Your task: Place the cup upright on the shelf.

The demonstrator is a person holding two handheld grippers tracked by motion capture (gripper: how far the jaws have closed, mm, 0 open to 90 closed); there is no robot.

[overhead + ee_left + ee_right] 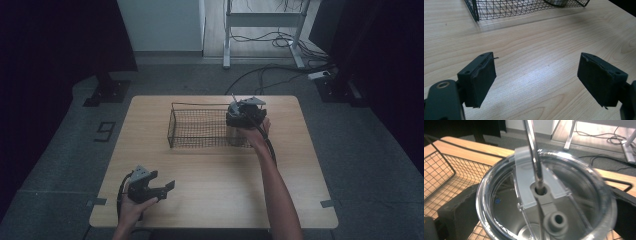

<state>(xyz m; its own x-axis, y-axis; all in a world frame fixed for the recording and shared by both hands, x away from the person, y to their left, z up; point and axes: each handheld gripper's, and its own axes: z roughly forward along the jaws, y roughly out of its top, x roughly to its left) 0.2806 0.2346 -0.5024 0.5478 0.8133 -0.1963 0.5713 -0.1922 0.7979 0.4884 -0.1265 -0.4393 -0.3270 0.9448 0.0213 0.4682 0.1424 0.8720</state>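
Pale wood-grain counter [210,170] carried black wire basket [197,127]. Right tool [245,114] pinched round steel tumbler [546,202], clear lid, metal straw [534,152], inside basket's right end. Left tool [536,75] spread, empty.

We are noting a pale wood-grain table [531,50] showing a smooth satin sheen, a matt black wire-mesh basket [200,127], a tumbler with a glossy clear plastic lid [544,195] and shiny metal straw [534,157], and matt black rubbery pads [482,80].
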